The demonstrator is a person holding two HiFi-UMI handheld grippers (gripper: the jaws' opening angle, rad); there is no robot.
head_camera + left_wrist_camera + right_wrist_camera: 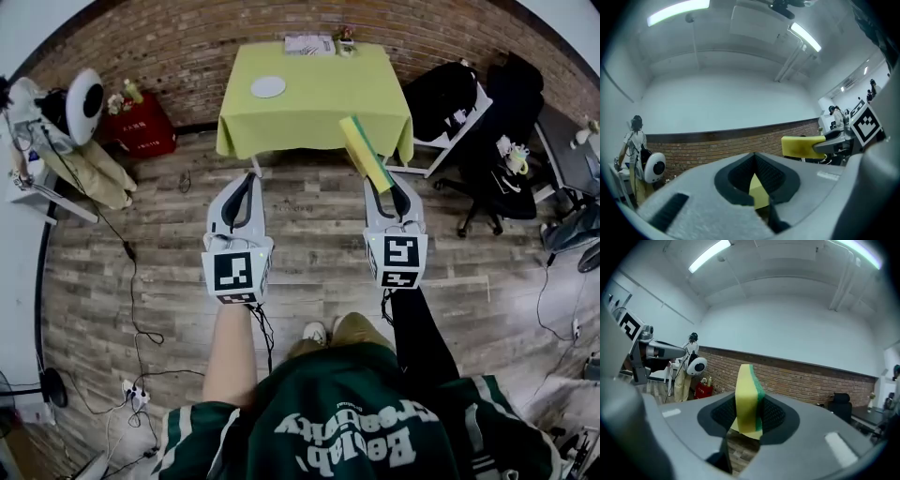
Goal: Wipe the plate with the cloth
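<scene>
A small white plate [268, 86] lies on a table with a yellow-green cover [319, 112], far ahead by the brick wall. My right gripper [388, 184] is shut on a yellow sponge with a green scouring face [365, 153], which sticks up and forward from the jaws [747, 397]. The left gripper [247, 180] is level with it, its jaw tips together and nothing held. Both hang over the wooden floor, well short of the table. In the left gripper view the sponge [801, 145] shows at the right; the plate is out of sight in both gripper views.
Black office chairs [487, 141] with clothes stand right of the table. A red box [141, 127] and a white round-headed device [84, 98] sit at the left. Cables [131, 272] trail over the floor. A person [635, 138] stands far left by the wall.
</scene>
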